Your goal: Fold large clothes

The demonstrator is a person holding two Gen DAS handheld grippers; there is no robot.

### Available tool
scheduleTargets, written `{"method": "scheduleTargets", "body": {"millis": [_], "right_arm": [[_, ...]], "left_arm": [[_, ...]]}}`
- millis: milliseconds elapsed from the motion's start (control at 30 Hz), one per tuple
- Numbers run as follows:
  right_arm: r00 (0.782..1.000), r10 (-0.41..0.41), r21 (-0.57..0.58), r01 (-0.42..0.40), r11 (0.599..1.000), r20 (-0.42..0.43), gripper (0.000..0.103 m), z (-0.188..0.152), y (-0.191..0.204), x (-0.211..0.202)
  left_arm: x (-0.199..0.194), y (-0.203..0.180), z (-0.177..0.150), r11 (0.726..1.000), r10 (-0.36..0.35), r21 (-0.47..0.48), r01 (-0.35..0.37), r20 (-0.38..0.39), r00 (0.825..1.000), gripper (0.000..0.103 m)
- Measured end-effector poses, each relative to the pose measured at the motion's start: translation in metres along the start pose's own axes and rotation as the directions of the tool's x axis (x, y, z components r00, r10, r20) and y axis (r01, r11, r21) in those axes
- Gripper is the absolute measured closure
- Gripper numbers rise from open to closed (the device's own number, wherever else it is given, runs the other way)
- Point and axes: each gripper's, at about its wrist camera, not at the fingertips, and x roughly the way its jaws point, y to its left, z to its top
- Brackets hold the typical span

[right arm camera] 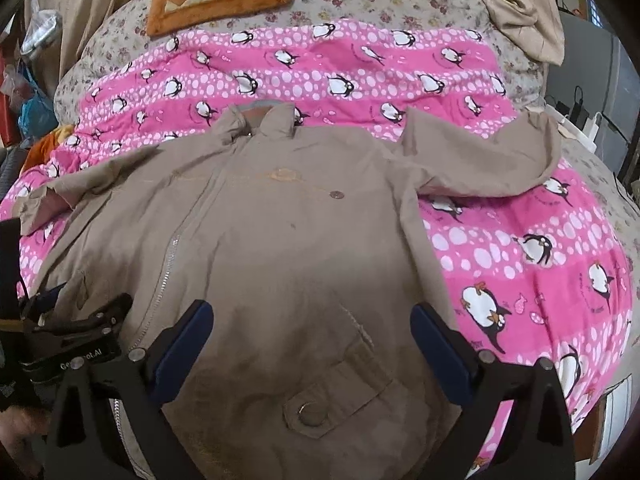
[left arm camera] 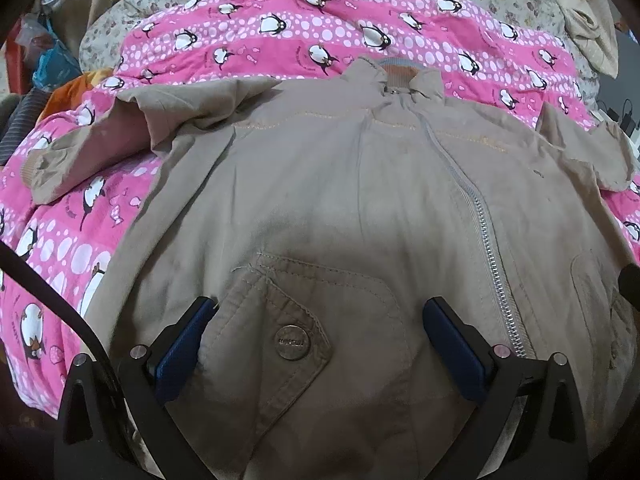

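On pink penguin quilt (left arm camera: 280,36), tan jacket (left arm camera: 320,200) lengthwise, collar far, left gripper (left arm camera: 320,312), right gripper (right arm camera: 312,316) both released.

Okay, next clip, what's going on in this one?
A person holds a two-finger tool in each hand over a tan zip-up jacket laid front-up on a pink penguin-print blanket. The left tool and right tool are both open above the lower front, each over a snap pocket flap, gripping nothing. The zipper is closed and both sleeves are spread out to the sides. No fold has been made yet.
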Motion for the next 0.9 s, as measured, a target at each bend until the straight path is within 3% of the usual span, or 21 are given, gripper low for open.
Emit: {"method": "scheduleTargets", "body": {"millis": [600,733,833,900], "right_arm": [[0.999,-0.038,0.033,0.04,0.999,-0.038,0.002,-0.001,-0.01,0.008],[0.999,-0.031,0.037,0.031,0.999,-0.016,0.002,0.001,-0.01,0.004],[0.998,-0.053,0.034,0.051,0.998,0.047,0.002,0.004,-0.009,-0.005],[0.996,-0.054,0.037,0.052,0.998,0.066,0.002,0.007,-0.008,-0.007]], "left_arm": [[0.0,-0.003,-0.001,1.0,-0.007,-0.006,0.007,0.002,1.0,0.014],[-0.014,-0.007,0.002,1.0,-0.008,0.02,0.007,0.054,0.999,0.017],[-0.032,-0.007,0.017,0.999,-0.028,0.026,0.024,0.16,0.987,0.017],[-0.032,-0.003,0.029,0.998,-0.056,0.015,0.055,0.154,0.986,0.017]]}}
